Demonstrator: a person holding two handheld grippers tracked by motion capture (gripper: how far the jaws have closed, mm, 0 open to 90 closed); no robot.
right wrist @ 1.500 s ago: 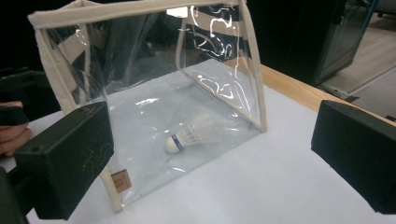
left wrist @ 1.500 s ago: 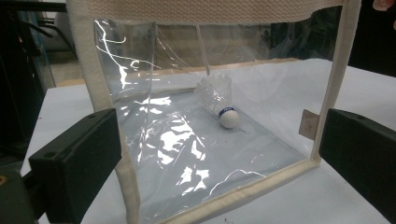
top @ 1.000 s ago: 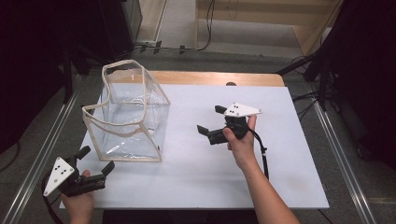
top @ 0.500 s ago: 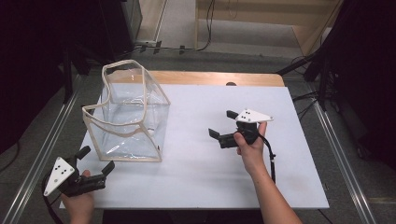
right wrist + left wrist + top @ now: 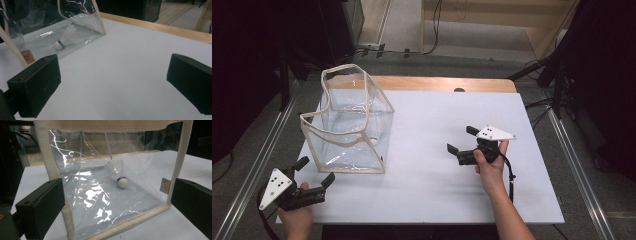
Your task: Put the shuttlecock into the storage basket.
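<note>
Shuttlecock (image 5: 120,176) inside clear bag (image 5: 349,127); right gripper (image 5: 463,140), jaws apart, empty, now drawn farther from bag — placement seemingly complete.

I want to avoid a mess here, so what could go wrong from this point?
The clear bag stands soft and slumped near the table's left edge; a nudge from the open left hand-held gripper could tip it or push it off. The shuttlecock lies loose inside and might roll out. Glare on the clear walls could make them hard to judge.
</note>
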